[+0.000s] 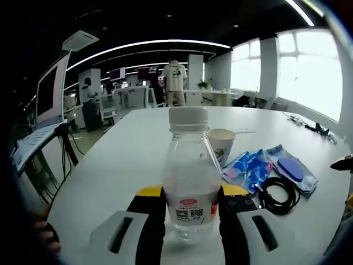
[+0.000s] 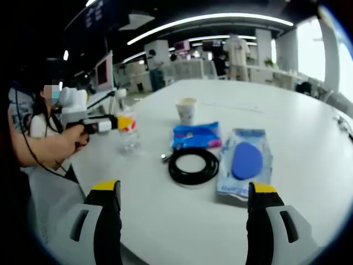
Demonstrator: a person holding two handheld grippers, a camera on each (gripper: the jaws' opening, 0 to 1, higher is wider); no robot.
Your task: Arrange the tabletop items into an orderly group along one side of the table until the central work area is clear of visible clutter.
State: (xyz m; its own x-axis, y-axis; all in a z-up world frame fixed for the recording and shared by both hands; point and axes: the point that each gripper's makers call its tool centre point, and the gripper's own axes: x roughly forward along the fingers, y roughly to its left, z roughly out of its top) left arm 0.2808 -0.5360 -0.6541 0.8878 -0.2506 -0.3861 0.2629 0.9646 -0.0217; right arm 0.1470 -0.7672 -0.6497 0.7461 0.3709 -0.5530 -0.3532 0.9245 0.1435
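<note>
Your left gripper [image 1: 191,212] clamps the water bottle [image 1: 191,179] at the table's [image 2: 182,221] edge. Right gripper [image 2: 185,212] gapes, unladen. Next: fetch the cable coil [image 2: 193,165], 12 o'clock.

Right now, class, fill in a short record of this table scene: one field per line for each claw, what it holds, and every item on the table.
left claw: shut on the water bottle
right claw: open, holding nothing, above the white table
paper cup: upright, farther back, beyond the blue packet
blue packet: flat, just behind the black cable coil
black cable coil: lying flat, centre
clear pouch with blue oval: flat, beside the coil
</note>
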